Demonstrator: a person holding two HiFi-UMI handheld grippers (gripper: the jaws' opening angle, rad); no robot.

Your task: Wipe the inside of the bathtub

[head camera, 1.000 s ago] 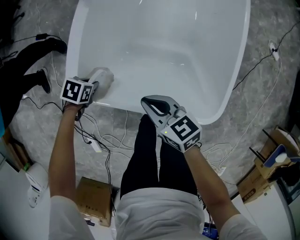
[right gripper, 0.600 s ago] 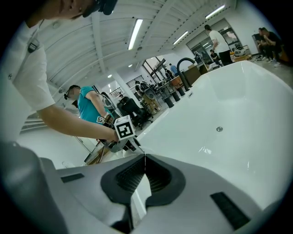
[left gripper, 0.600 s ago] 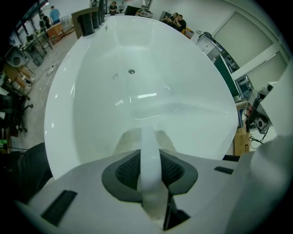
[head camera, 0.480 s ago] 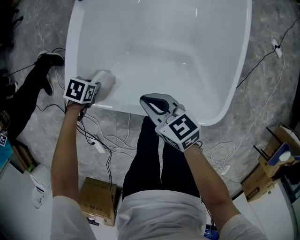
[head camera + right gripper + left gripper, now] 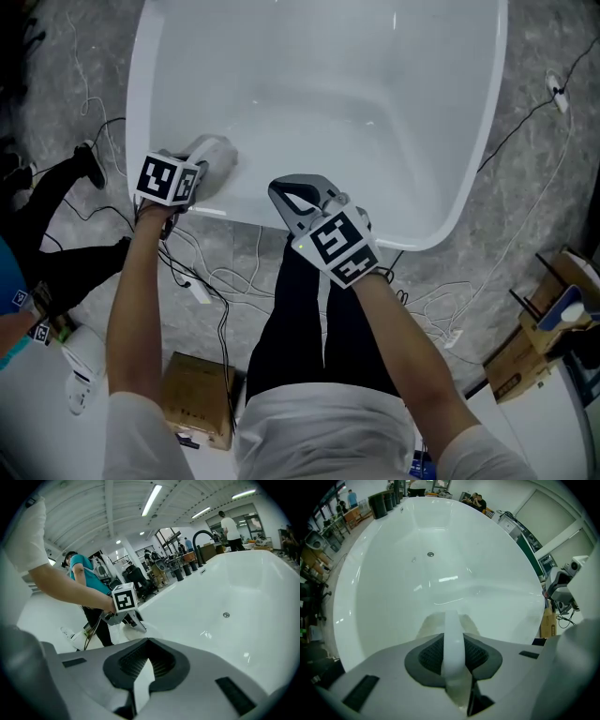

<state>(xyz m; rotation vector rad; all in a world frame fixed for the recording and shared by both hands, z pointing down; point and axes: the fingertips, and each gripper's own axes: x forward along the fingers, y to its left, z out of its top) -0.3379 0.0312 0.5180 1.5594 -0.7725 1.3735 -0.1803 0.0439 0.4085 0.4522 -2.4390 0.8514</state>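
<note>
The white bathtub (image 5: 473, 159) fills the top of the head view, and its drain (image 5: 430, 554) shows far down the basin. My left gripper (image 5: 208, 161) rests at the tub's near-left rim, shut on a white cloth (image 5: 217, 155). That cloth (image 5: 440, 623) bulges out past the jaws and lies against the inner wall. My right gripper (image 5: 289, 199) hovers at the near rim, to the right of the left one, shut with nothing in it. From the right gripper view I see the left gripper (image 5: 133, 619) and the cloth (image 5: 143, 629) on the rim.
Cables (image 5: 220, 281) trail over the grey floor beside my black-trousered legs (image 5: 300, 319). A cardboard box (image 5: 197, 398) sits by my left arm, and more boxes (image 5: 544, 323) stand at the right. Another person's leg and shoe (image 5: 84, 164) are close to the tub's left side.
My left gripper has edged slightly right along the rim with the cloth. The right gripper has shifted a little left. The other person's leg at the left has moved downward.
</note>
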